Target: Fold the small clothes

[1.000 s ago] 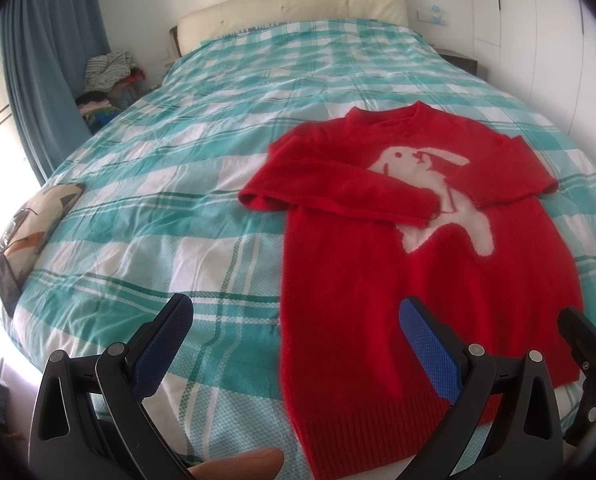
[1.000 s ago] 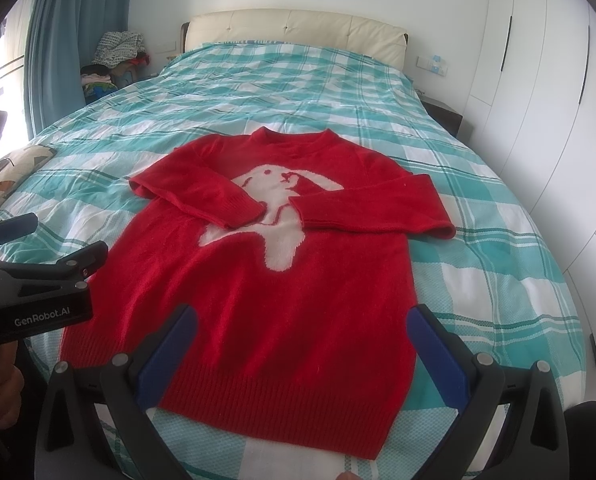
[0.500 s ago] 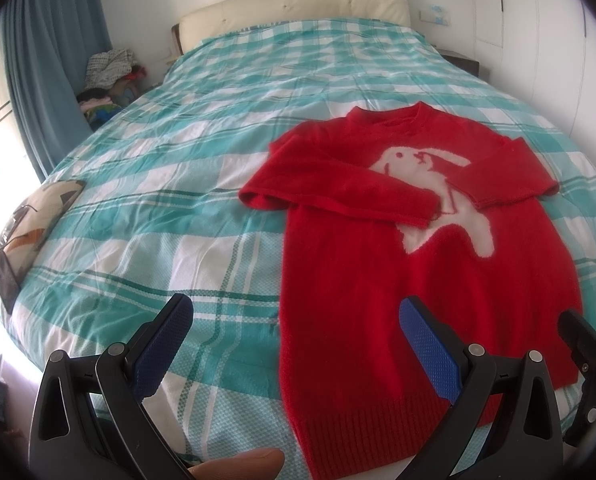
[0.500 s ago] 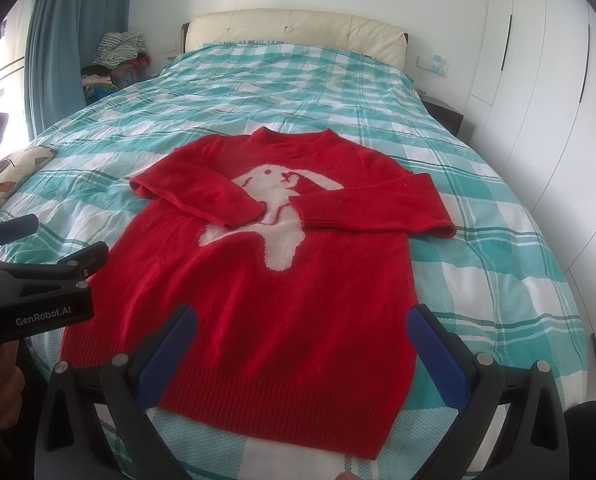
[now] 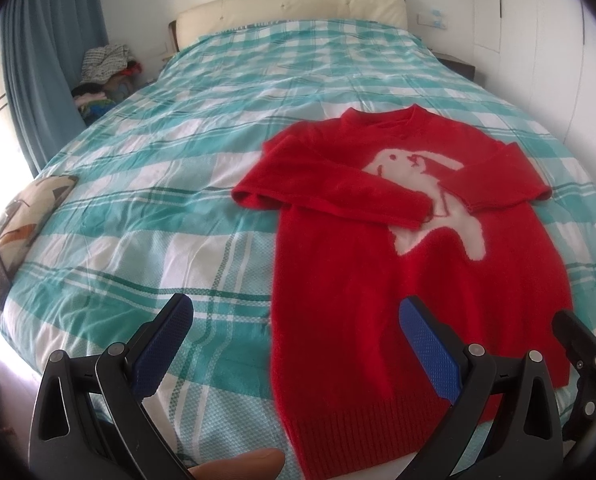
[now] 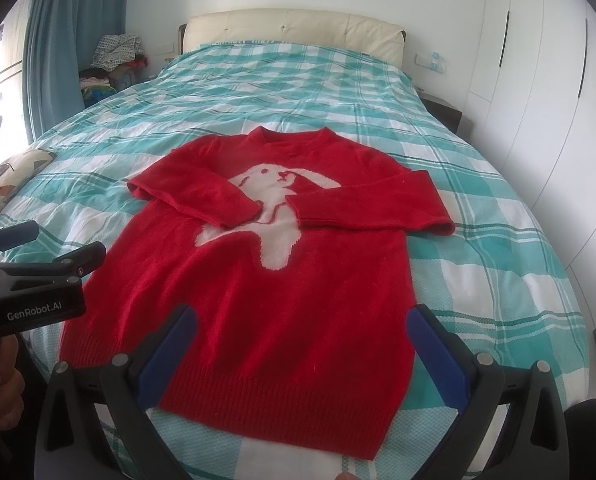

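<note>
A small red sweater with a white rabbit on the chest lies flat, front up, on the bed, both sleeves folded across the chest. It also shows in the right wrist view. My left gripper is open and empty, held above the hem's left corner. My right gripper is open and empty, held above the middle of the hem. The left gripper's body shows at the left edge of the right wrist view.
The bed has a teal and white checked cover and a cream headboard. A patterned cushion lies at the bed's left edge. A heap of clothes sits by the blue curtain. White wardrobes stand right.
</note>
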### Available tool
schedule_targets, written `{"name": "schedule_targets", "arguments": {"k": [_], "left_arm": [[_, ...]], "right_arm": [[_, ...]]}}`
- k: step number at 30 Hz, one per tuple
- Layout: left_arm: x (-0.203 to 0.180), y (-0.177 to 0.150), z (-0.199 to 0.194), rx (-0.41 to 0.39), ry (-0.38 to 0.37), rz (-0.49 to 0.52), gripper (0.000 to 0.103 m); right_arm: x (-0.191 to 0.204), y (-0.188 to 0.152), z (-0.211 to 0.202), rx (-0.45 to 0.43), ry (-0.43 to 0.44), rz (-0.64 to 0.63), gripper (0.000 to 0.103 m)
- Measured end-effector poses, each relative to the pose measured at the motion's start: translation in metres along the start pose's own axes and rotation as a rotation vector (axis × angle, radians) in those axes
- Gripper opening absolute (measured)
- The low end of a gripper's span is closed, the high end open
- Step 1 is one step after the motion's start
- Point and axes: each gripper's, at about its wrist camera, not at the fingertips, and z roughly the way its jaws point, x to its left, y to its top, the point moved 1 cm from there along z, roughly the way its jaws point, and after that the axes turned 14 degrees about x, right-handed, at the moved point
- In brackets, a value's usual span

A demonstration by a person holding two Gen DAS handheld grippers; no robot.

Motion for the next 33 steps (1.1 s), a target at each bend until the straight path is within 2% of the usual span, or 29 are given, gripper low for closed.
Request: {"name": "schedule_targets", "arguments": {"k": [16, 26, 30, 33], "left_arm": [[0.038, -0.044, -0.037, 0.010, 0.013, -0.053, 0.103], [0.005, -0.008, -0.035, 0.025, -0.017, -0.076, 0.103], [-0.015, 0.018, -0.022, 0.024, 0.001, -0.073, 0.103], [-0.021, 0.023, -0.017, 0.013, 0.055, -0.066, 0.103]], "right_arm": [[-0.014, -0.001, 0.004, 0.006, 0.009, 0.022, 0.103], [-0.015, -0.001, 0.004, 0.006, 0.009, 0.023, 0.103], [-0.016, -0.001, 0.004, 0.004, 0.008, 0.023, 0.103], [-0.019, 0.000, 0.003, 0.001, 0.006, 0.022, 0.103]]}}
